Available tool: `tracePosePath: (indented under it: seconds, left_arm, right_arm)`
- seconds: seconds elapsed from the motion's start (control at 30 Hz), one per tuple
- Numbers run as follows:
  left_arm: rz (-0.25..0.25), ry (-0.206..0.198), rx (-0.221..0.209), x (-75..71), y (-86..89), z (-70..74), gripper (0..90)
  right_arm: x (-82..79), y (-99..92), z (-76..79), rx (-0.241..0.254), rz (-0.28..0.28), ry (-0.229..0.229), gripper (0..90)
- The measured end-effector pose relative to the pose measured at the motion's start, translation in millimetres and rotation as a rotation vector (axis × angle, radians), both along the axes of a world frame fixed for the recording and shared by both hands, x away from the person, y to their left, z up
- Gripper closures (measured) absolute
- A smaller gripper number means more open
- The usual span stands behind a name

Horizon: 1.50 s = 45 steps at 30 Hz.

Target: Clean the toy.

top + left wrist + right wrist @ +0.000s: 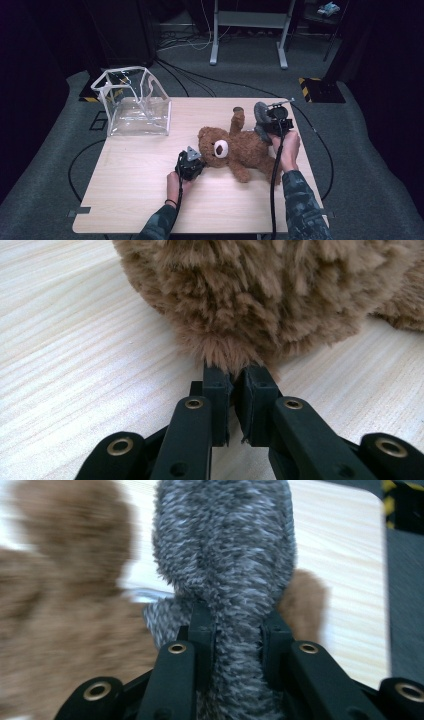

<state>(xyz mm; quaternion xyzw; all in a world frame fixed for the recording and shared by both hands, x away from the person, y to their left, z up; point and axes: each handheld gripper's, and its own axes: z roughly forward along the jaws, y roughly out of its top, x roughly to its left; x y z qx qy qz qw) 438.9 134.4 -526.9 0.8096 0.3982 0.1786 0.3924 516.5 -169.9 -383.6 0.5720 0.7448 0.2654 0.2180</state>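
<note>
Pinching brown fur at the head, the left gripper (192, 162) anchors the fluffy brown teddy bear (240, 145), lying mid-tabletop towards the right edge; the right gripper (272, 122) clamps what looks like its grey plush foot (225, 555).

Grey carpet (45, 165), perhaps dark walls

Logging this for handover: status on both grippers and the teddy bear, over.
Left gripper shut on teddy bear fur. Right gripper shut on grey plush piece. Bear lying on table. Nothing in the way.
</note>
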Motion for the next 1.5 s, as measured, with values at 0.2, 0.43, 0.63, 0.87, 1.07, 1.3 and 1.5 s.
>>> tracePosePath:
  seconds: [0.2,0.43,0.63,0.87,1.07,1.3,1.5]
  left_arm:
    - [0.003,-0.003,0.001,0.3,0.1,-0.2,83.0]
    - [0.004,-0.002,-0.002,0.3,-0.2,-0.3,83.0]
    - [0.006,-0.003,-0.001,0.2,-0.4,-0.3,82.9]
    - [0.004,-0.001,-0.002,0.9,-0.1,-0.2,83.0]
    - [0.003,-0.002,0.004,0.3,-0.4,-0.1,83.0]
    - [0.001,0.0,0.006,0.4,-0.5,0.1,82.9]
    - [0.004,-0.003,0.011,-0.1,-1.0,0.2,82.9]
  right_arm:
    - [-7.6,30.5,-4.2,0.104,0.101,0.034,73.4]
    - [-3.0,-0.2,-20.0,-0.002,0.033,0.033,73.7]
    - [-3.5,-44.8,-28.6,-0.025,-0.08,0.061,73.6]
    - [-17.2,-47.7,-2.4,0.034,-0.054,-0.03,73.3]
    - [-17.8,-7.9,-2.6,0.07,0.107,0.0,73.1]
    - [2.3,-25.6,-25.3,0.08,-0.005,0.038,73.4]
    - [3.1,-58.0,-34.3,0.093,-0.088,0.045,72.9]
